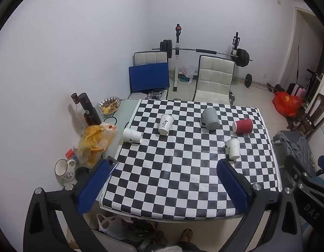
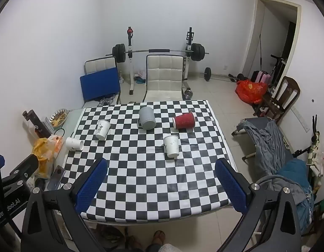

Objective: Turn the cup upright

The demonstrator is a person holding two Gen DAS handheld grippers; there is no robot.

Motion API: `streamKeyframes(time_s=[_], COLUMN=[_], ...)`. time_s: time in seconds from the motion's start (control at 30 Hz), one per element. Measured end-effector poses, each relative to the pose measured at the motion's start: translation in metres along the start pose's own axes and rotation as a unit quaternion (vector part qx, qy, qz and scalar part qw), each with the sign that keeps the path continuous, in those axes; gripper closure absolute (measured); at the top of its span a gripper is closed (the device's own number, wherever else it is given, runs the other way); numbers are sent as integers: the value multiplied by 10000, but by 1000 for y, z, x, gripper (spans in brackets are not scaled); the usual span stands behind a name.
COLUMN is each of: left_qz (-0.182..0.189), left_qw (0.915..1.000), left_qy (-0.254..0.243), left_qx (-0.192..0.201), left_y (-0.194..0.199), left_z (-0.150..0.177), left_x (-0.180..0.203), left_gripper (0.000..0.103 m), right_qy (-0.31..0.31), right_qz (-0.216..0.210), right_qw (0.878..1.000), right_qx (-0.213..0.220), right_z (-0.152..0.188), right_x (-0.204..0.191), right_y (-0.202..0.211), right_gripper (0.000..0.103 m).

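Observation:
Several cups sit on the checkered table [image 1: 183, 189] [image 2: 153, 189]. A red ribbed paper cup [image 1: 242, 126] [image 2: 184, 120] lies on its side at the far right. A white cup [image 1: 132, 135] [image 2: 74, 143] lies on its side at the left edge. Another white cup [image 1: 165, 124] [image 2: 102, 129] and a third [image 1: 233, 148] [image 2: 171, 146] stand upright, tilted by the lens. A grey mug [image 1: 210, 118] [image 2: 147, 118] stands upside down. My left gripper [image 1: 167, 166] and right gripper [image 2: 160, 163] are open and empty, above the near table edge.
At the table's left are a yellow bag [image 1: 96, 142], a dark bottle [image 1: 88, 109], a snack plate [image 1: 110, 104] and a white mug [image 1: 65, 169]. White chairs [image 2: 164, 77], a barbell rack [image 2: 159, 51] and a cot with clothes [image 2: 273, 147] stand around.

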State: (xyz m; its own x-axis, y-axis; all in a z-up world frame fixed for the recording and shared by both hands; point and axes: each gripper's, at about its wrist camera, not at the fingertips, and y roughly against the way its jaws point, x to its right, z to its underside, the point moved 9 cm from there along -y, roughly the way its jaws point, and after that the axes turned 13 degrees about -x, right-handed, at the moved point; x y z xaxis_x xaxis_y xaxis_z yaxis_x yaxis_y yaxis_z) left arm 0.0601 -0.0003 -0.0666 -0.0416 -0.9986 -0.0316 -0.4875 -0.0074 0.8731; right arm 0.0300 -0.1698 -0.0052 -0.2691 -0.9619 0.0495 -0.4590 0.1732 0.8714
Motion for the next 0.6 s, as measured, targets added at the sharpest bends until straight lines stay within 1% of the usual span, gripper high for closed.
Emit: streamKeyframes(time_s=[0.6], left_qz=[44], left_qw=[10000], left_qy=[-11], left_qx=[-46], left_y=[-1], left_z=[0], left_x=[-4], left_gripper=[0], right_qy=[-15], right_qz=[21], right_qw=[10000], right_qx=[43], right_z=[1], right_x=[-4], right_y=[2], right_gripper=[0])
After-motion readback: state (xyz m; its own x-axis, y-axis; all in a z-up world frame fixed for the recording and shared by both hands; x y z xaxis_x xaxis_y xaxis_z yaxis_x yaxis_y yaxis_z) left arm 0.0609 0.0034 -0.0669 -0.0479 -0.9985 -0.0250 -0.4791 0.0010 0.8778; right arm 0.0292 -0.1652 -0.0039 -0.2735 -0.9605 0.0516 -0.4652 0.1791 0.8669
